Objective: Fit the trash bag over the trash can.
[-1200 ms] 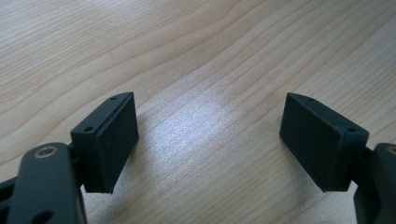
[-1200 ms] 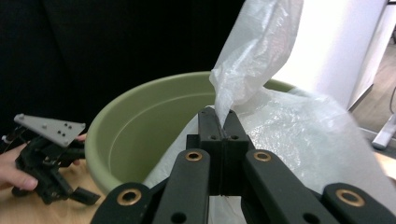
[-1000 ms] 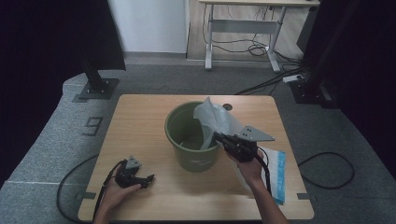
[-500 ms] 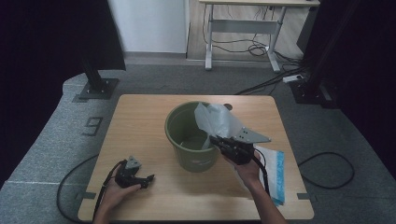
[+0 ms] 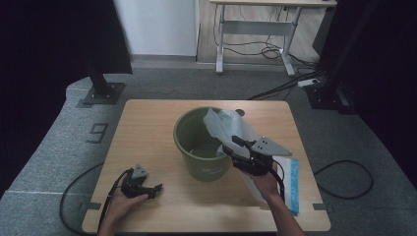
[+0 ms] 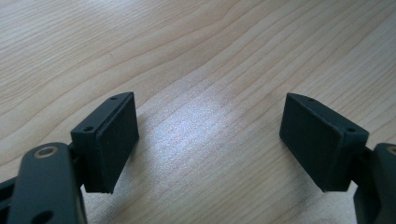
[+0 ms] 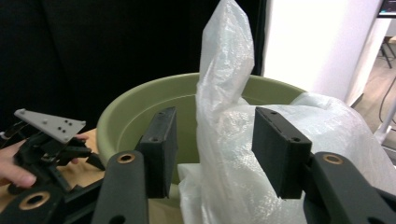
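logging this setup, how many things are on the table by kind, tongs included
green bucket: 1
clear plastic bag: 1
blue and white packet: 1
tongs: 2, left tongs open and resting on the table, right tongs open around a fold of the bag at the bucket's rim
total: 5

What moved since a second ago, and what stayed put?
The right gripper drew back a little toward the person, and the clear plastic bag shifted with it at the rim of the green bucket. Its jaws now stand apart around the bag. The left gripper, open on the table, the bucket and the blue packet stayed put.
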`<state>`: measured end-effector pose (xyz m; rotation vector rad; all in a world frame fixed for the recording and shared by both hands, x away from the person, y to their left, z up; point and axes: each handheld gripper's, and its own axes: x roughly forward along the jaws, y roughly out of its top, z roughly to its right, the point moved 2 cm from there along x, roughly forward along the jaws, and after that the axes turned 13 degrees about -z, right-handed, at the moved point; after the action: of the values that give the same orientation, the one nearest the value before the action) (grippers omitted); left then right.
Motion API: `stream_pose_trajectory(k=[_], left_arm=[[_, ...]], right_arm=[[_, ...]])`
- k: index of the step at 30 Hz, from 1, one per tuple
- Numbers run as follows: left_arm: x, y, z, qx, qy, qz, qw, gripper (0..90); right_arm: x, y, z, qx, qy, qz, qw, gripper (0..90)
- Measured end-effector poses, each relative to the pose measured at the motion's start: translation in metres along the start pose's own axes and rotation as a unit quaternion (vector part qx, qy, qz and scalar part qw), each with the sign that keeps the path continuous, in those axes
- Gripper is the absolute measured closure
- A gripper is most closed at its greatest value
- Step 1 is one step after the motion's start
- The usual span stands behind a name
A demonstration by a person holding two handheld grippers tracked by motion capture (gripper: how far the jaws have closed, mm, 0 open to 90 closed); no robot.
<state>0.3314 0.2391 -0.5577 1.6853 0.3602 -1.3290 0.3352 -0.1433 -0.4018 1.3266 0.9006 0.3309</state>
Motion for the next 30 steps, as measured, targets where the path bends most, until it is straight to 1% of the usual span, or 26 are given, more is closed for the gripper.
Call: stream_pose_trajectory(k=[4,7,9,10,13,16,19,23,25,30], left_arm=[[0.0,0.0,0.0,0.0,0.0,0.0,1.0,19.4],[0.0,0.0,0.0,0.0,0.0,0.001,1.0,19.4],[0.0,0.0,0.0,0.0,0.0,0.001,1.0,19.4],[0.0,0.0,0.0,0.0,0.0,0.0,1.0,19.4],[0.0,0.0,0.0,0.0,0.0,0.001,1.0,19.4],[0.0,0.0,0.0,0.0,0.001,0.001,1.0,19.4],[0.0,0.0,0.0,-0.001,0.0,0.001,1.0,19.4],[0.0,0.0,0.0,-0.002,0.001,0.001,1.0,19.4],[0.0,0.0,0.0,-0.002,0.001,0.001,1.0,19.4],[0.0,0.0,0.001,-0.004,0.002,0.001,1.0,19.3]], right_arm=[[-0.003,0.0,-0.004,-0.007,0.005,-0.005,0.9999,45.4],[-0.01,-0.001,-0.007,-0.016,0.004,-0.005,0.9999,41.1],[-0.016,-0.003,-0.007,-0.01,-0.012,0.0,0.9999,35.6],[-0.02,-0.004,-0.006,-0.006,-0.016,0.002,0.9998,34.7],[-0.032,-0.011,-0.003,0.007,-0.023,0.007,0.9997,32.4],[-0.042,-0.024,-0.002,0.017,-0.025,0.005,0.9995,31.6],[-0.045,-0.041,-0.003,0.024,-0.03,-0.007,0.9992,30.3],[-0.04,-0.067,-0.005,0.037,-0.05,-0.03,0.9976,28.5],[-0.036,-0.077,-0.006,0.039,-0.055,-0.047,0.9966,27.5],[-0.033,-0.099,-0.003,0.051,-0.075,-0.064,0.9938,28.0]])
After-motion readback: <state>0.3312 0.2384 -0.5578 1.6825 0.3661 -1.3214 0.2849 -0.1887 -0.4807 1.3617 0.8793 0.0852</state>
